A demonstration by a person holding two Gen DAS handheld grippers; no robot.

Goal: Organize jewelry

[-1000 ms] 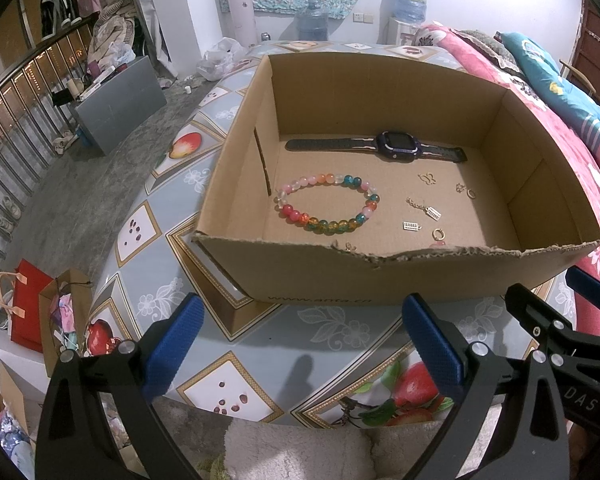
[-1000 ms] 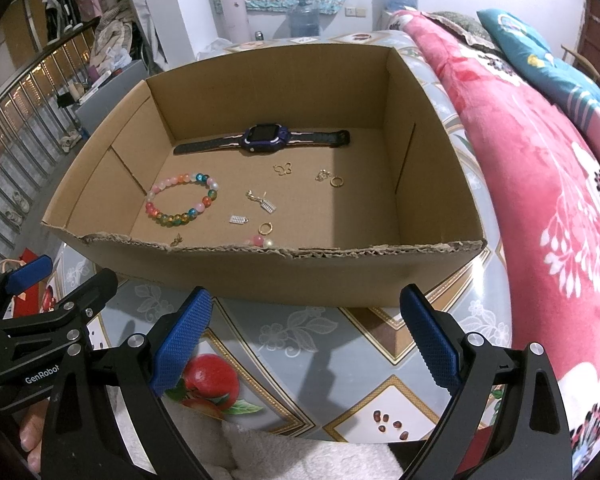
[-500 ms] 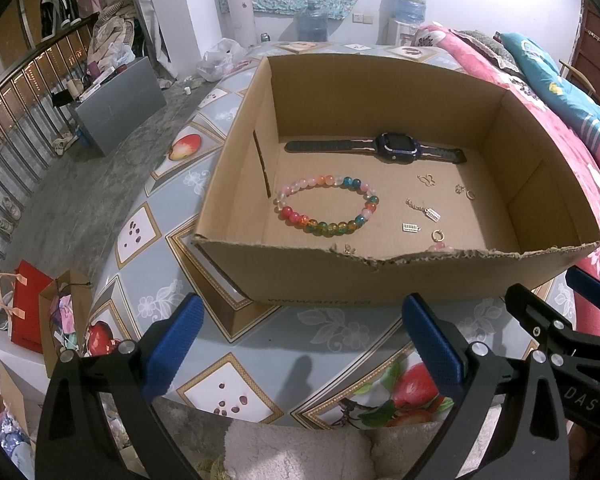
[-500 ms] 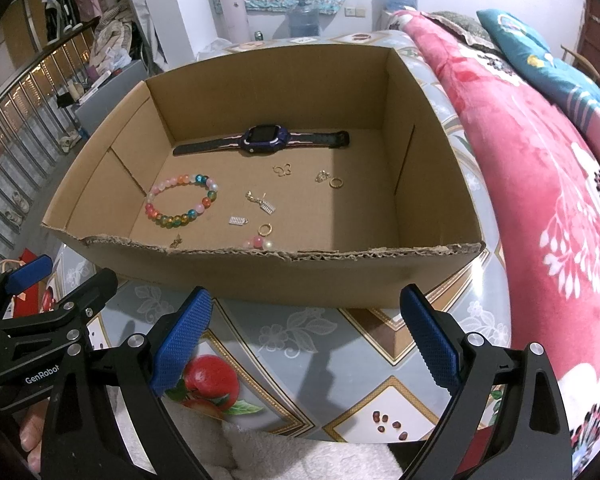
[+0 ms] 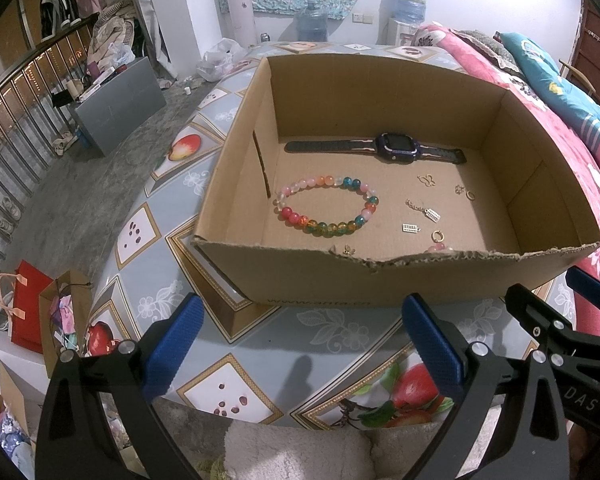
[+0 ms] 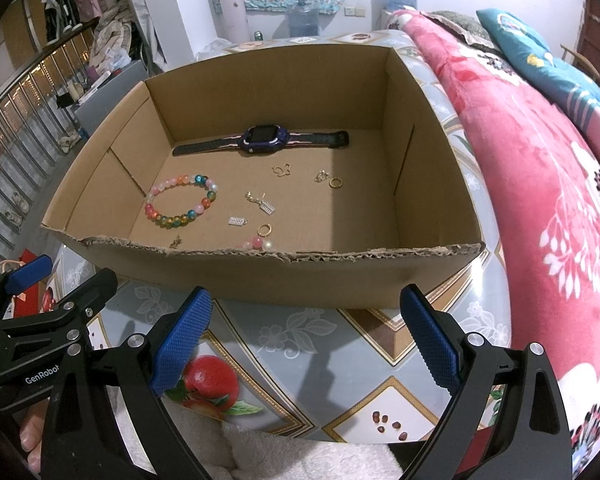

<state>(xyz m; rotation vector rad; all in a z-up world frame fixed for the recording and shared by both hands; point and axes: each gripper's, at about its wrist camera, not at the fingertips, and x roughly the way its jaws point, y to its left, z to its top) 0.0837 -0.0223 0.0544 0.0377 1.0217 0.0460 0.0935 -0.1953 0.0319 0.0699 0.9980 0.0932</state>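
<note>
**Jewelry laid out in the cardboard box; both tongs released in front of it**

Jewelry pieces lie loose on the floor of the open cardboard box [image 5: 380, 284], which serves as the landmark for all positions below. The box stands on a patterned tablecloth [image 5: 260, 344], its torn front wall facing both cameras.

Contents, relative to the box:
- Watch [image 5: 396, 147]: flat, strap extended, parallel to the back wall and just in front of it.
- Beaded bracelet [image 5: 324, 204]: a closed loop on the floor, toward the left wall.
- Small gold and silver charms [image 5: 424, 212] and rings [image 6: 335, 182]: scattered apart from one another across the middle of the floor.
- Pink and white beads [image 6: 258, 243]: close behind the front wall, partly hidden by its torn edge.

Tong state:
- Left gripper [image 5: 300, 348]: released, blue pads wide apart, nothing between them, outside the box before the front wall.
- Right gripper [image 6: 304, 340]: likewise released and empty, in front of the same wall.

Assessment: each piece lies separate, which leaves room for a pad on either side. This layout fits both items gathered into the box and items awaiting sorting; the views do not settle which. The low front wall probably allows entry from above.
</note>
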